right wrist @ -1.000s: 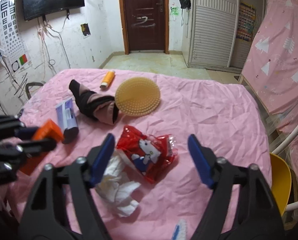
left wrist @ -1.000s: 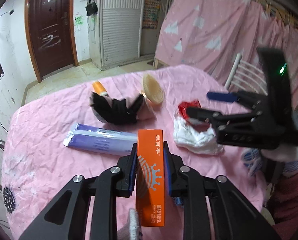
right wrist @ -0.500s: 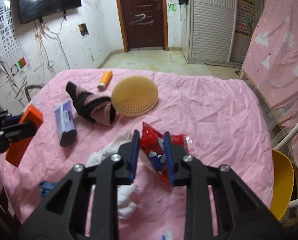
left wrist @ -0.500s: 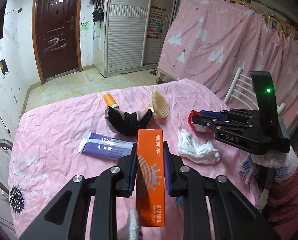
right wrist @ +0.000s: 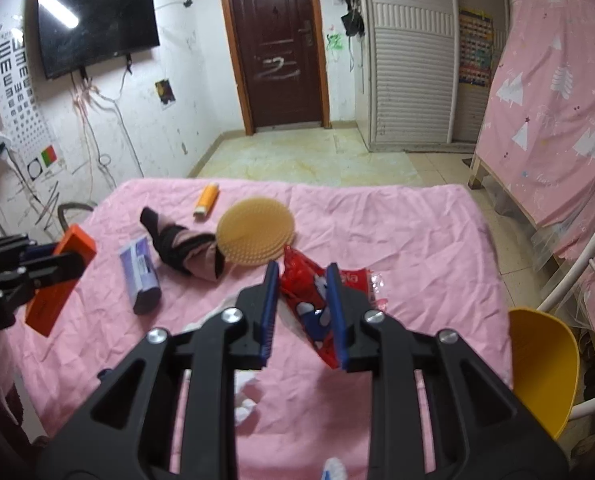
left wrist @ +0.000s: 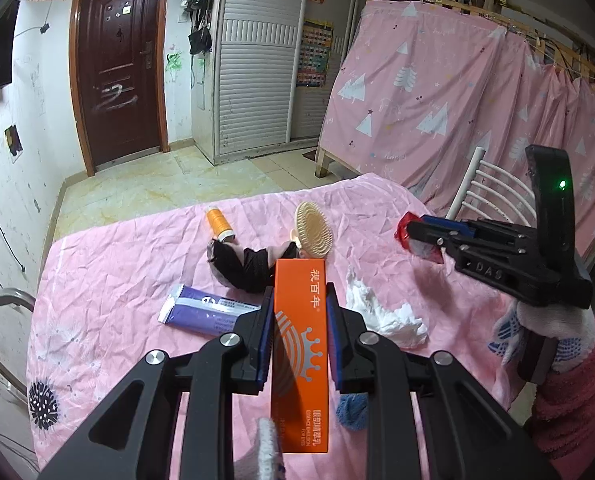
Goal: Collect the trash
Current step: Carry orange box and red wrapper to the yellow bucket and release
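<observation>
Right claw (right wrist: 303, 312) had clenched on the red wrapper (right wrist: 311, 304) and lifted it off the pink table (right wrist: 417, 240), so I had 2 bits of trash; left claw (left wrist: 299, 332) still gripped the orange box (left wrist: 300, 344)

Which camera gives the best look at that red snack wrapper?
The right wrist view: the red wrapper fills the space between the right tongs, print visible. The left wrist view shows only a red corner poking past them.
</observation>
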Tool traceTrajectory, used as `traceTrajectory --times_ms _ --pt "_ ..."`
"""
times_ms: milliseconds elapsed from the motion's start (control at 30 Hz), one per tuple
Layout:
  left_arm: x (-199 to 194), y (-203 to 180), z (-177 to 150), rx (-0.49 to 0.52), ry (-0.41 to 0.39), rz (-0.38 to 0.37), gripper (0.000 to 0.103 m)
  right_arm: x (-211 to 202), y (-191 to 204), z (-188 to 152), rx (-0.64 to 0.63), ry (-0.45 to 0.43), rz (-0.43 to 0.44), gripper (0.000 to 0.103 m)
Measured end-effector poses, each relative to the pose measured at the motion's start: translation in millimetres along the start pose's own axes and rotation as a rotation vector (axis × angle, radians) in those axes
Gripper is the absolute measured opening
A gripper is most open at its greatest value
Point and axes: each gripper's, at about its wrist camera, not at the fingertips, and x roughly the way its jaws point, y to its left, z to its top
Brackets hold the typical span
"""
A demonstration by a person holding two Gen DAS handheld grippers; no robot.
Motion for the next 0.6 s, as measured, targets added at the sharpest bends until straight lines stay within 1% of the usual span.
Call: traceTrajectory --times_ms 167,600 --pt "0 -14 8 0.024 -0.012 -0.002 0.013 -13 -19 3 0.033 -0.038 -0.015 0.022" --pt "11 -75 32 0.121 -0.015 -0.01 0.013 -46 -88 -9 0.163 -0.119 -0.067 0.022"
